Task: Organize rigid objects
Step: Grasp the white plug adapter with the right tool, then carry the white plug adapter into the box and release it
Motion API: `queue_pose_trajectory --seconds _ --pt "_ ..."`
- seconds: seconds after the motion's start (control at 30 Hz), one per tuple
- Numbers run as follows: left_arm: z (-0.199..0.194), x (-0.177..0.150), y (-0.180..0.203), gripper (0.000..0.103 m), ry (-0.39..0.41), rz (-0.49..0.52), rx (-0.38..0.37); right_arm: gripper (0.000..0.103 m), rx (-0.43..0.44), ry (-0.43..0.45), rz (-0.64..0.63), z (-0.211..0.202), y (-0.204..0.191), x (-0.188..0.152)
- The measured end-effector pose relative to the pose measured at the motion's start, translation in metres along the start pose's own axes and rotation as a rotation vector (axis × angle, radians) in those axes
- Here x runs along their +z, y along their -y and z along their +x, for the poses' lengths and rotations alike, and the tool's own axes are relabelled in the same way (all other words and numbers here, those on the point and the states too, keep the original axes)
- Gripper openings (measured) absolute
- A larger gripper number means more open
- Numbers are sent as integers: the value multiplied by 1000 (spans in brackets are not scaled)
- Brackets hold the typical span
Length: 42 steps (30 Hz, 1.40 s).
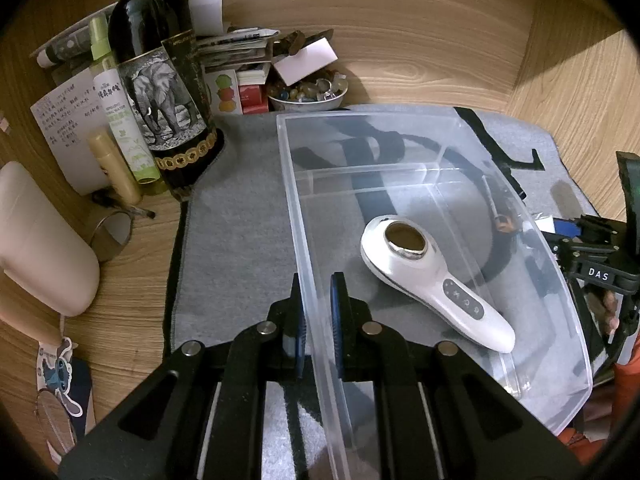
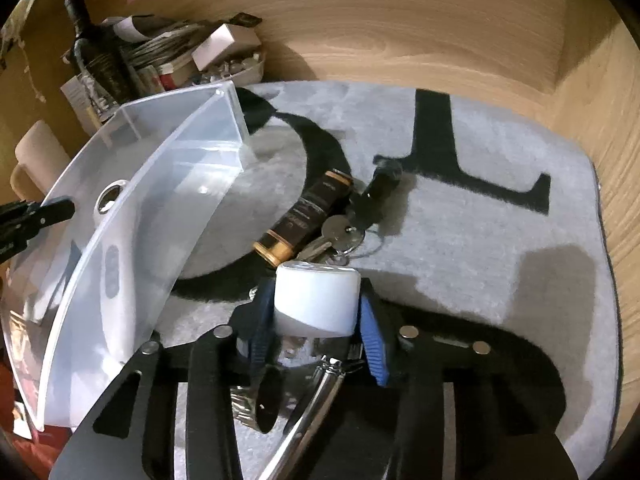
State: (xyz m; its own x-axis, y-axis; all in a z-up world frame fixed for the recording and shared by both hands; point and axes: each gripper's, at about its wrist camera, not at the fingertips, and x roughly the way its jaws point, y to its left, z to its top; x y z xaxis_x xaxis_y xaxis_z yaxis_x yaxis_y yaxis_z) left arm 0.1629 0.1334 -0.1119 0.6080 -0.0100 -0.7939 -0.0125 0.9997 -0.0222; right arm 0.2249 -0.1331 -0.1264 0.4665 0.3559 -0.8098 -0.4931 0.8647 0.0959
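Observation:
A clear plastic bin [image 1: 472, 148] stands on the grey mat [image 1: 240, 216]. A white handheld device [image 1: 436, 280] lies inside it. My left gripper [image 1: 320, 304] is shut on the bin's left wall, one finger on each side. In the right wrist view the bin [image 2: 132, 208] is at the left. My right gripper [image 2: 316, 300] is shut on a white cylindrical jar [image 2: 316, 296], held above the mat [image 2: 480, 216]. A black-and-gold tube [image 2: 304, 216], keys [image 2: 340, 232] and a black fob [image 2: 380, 184] lie just beyond it. A metal utensil [image 2: 320, 392] lies under the gripper.
A dark wine bottle [image 1: 160, 80], spray bottles [image 1: 120, 112], papers, small boxes and a bowl of stones [image 1: 308, 92] crowd the back left. A pink container [image 1: 40, 240] and a metal ring [image 1: 112, 236] stand at the left. Wooden walls surround the desk.

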Motion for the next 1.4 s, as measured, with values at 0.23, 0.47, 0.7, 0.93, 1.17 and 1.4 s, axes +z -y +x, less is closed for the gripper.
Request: queue_pose_trajectory --seconds 0.23,0.47,0.7,0.93,1.17,1.4 --pt "1 0 1 11 0 -1 1 36 -25 70 -28 -19 -5 8" --pt "1 0 2 11 0 -1 1 36 -51 166 -60 -50 -15 24" --pt "1 0 4 11 3 3 0 36 -42 259 -86 -75 -31 41" --pt "1 1 3 11 5 3 -5 36 -4 321 -133 -88 -56 57" --pt "1 1 3 11 6 4 -8 36 34 321 -195 -80 -90 69" --pt "1 1 2 11 11 -1 -17 36 59 255 -247 -54 -110 74"
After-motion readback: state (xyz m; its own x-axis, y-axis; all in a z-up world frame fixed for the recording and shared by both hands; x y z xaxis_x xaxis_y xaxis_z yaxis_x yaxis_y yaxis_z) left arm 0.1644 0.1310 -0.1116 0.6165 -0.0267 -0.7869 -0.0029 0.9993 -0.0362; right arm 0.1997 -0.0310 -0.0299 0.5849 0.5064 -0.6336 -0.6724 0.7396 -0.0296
